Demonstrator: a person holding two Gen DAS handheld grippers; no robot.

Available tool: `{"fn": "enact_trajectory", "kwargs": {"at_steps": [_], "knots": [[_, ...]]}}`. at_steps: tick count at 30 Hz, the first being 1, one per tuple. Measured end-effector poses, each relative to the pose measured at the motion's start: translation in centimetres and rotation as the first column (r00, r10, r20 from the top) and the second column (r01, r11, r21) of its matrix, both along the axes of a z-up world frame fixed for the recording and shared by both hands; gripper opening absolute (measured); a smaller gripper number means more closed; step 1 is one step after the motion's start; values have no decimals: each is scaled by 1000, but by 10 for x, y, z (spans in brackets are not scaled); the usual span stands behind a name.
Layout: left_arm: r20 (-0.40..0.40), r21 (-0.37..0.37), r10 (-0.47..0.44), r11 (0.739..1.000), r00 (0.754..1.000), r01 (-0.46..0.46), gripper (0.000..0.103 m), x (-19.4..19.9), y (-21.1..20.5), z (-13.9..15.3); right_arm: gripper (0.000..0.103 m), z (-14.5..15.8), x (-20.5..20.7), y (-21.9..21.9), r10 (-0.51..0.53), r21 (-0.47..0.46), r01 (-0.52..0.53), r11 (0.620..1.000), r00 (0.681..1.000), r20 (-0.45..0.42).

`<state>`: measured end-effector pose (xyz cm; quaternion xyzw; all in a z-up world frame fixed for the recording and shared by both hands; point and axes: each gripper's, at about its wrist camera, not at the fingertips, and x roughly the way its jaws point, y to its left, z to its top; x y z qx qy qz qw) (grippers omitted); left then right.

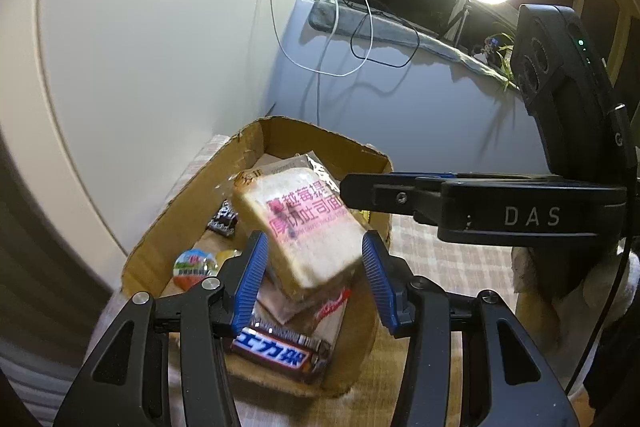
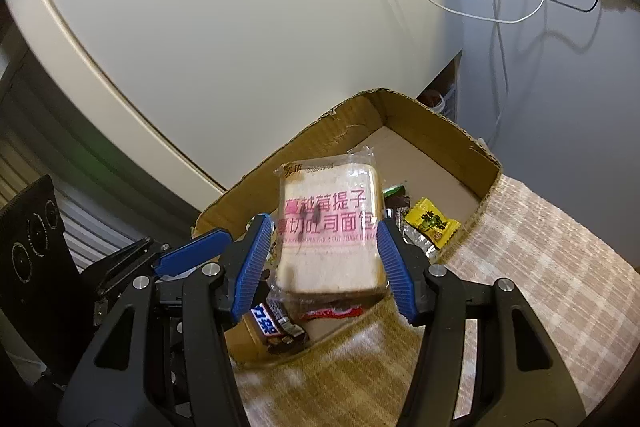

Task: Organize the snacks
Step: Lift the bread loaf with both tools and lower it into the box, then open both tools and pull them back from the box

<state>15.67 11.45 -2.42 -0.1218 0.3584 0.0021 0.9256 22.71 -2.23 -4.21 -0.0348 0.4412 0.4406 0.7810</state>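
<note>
Blue-padded, my left tool (image 1: 315, 234) and right tool (image 2: 325, 221) both frame the bread (image 1: 304, 227). It stands tilted over the near end of the box (image 1: 192, 195), above a candy bar (image 1: 280, 349) and other snacks. Both sets of jaws are half spread, and I cannot tell whether either actually presses the wrapper. I judge this to be the placing step, with the bread bound for the box. Next it wants laying flat on a free patch of the box floor and releasing gently, without crushing it.
</note>
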Motion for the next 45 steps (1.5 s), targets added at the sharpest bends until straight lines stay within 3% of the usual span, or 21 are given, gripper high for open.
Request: {"fn": "enact_trajectory", "kwargs": {"at_steps": [4,9,12,14,16,26,31,45], "knots": [[15,23,9,1000,1000,-10,48,-15,-5,3,66,5,-16,-5,-3,1,3,1000,999,41],[10,32,23,999,1000,-23,49,-32,-10,1,66,8,-39,-15,-21,9,20,1000,996,87],[13,43,32,999,999,-33,61,-44,-14,0,67,9,-52,-27,-50,17,48,999,991,120],[18,56,38,998,999,-39,66,-52,-16,0,83,10,-61,-35,-73,24,70,997,987,143],[22,64,50,997,999,-51,70,-58,-17,0,89,13,-70,-43,-105,35,100,994,977,184],[31,135,108,985,994,-111,76,-80,-26,3,90,15,-95,-64,-147,-18,160,987,940,307],[54,150,121,980,991,-128,81,-86,-29,9,90,16,-103,-69,-150,-27,168,985,932,330],[87,154,133,977,987,-145,81,-93,-31,19,90,17,-109,-70,-150,-37,174,984,924,352]]}}
